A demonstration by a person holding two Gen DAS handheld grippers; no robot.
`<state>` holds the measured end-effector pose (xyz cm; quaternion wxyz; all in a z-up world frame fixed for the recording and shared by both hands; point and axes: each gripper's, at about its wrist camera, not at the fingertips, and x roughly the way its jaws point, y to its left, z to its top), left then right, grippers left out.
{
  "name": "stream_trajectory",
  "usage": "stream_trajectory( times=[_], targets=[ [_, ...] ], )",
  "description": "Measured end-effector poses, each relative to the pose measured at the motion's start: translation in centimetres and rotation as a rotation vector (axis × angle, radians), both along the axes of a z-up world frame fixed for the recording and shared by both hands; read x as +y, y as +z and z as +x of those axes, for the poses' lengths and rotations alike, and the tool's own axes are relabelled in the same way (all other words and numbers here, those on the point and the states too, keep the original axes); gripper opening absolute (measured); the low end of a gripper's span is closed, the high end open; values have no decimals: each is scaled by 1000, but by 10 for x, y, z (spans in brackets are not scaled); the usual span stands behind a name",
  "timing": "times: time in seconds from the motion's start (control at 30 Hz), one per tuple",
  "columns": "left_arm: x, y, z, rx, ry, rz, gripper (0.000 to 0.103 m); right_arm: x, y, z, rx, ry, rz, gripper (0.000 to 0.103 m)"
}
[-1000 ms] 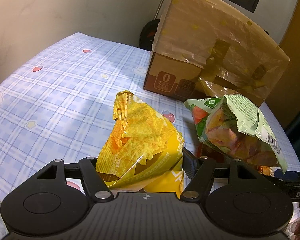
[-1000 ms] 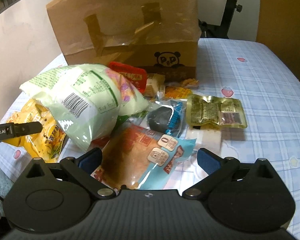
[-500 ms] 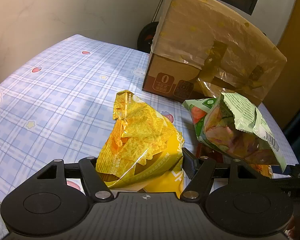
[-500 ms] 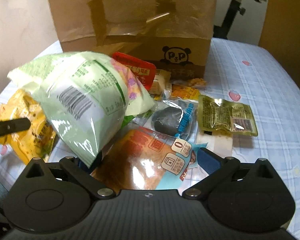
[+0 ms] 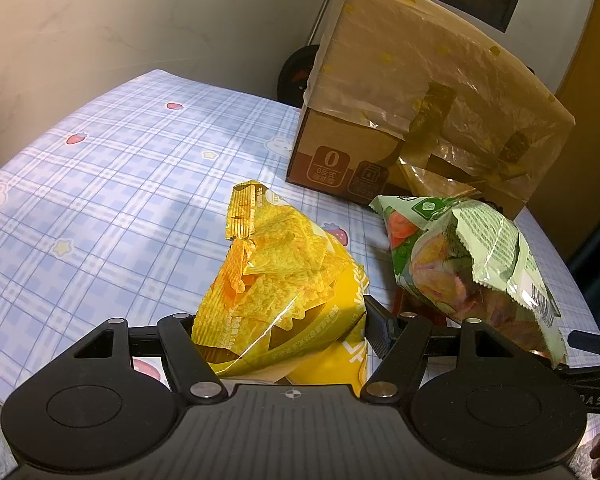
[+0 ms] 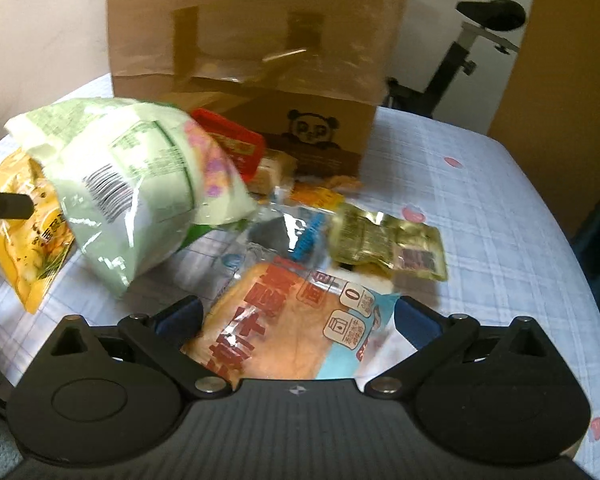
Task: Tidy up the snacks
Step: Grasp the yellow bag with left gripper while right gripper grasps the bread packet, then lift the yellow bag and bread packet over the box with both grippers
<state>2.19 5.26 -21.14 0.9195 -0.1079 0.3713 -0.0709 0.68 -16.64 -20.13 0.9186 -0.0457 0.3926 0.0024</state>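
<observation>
Blue plaid tablecloth [image 5: 112, 184] beneath beige wall [image 5: 140, 20].

We note a yellow chip bag [image 5: 284, 280], a pale green bag [image 5: 472, 264] with a black barcode, and a brown cardboard box [image 5: 420, 112]. The desk [image 5: 120, 184] wears blue-and-white plaid cloth dotted with red strawberries.

Left wrist view: sits low behind left claw [image 5: 278, 320], faces forward across counter [image 5: 120, 200] toward cardboard box [image 5: 428, 120], yellow chip bag [image 5: 284, 280] very near lens. Right wrist view: low behind right claw [image 6: 296, 320], faces same box [image 6: 256, 40] from other side, snack pile close. Shared: box, green snack bag [image 5: 468, 264] [image 6: 140, 184], yellow bag [image 6: 28, 240], counter [image 6: 480, 208].
</observation>
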Motion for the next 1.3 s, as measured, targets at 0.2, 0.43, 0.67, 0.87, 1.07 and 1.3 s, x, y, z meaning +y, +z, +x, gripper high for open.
stream_trajectory(
  times=[0.2, 0.43, 0.67, 0.87, 1.07, 1.3],
  targets=[
    [0, 0, 0, -1, 1, -5, 72, -7, 6, -2, 55, -49, 37, 103],
    [0, 0, -1, -4, 0, -6, 72, -25, -7, 7, 126, -94, 190, 103],
    [0, 3, -3, -18, -17, -13, 71, -21, -10, 7, 112, -62, 216, 84],
    [1, 12, -5, -45, -11, -22, 71, -34, 0, -4, 73, -67, 231, 81],
    [5, 26, -4, -84, 11, -15, 71, -49, 17, -12, -6, -82, 259, 80],
    [12, 60, 4, -167, 24, 22, 71, -56, 46, -2, -109, -68, 247, 80]
  ],
)
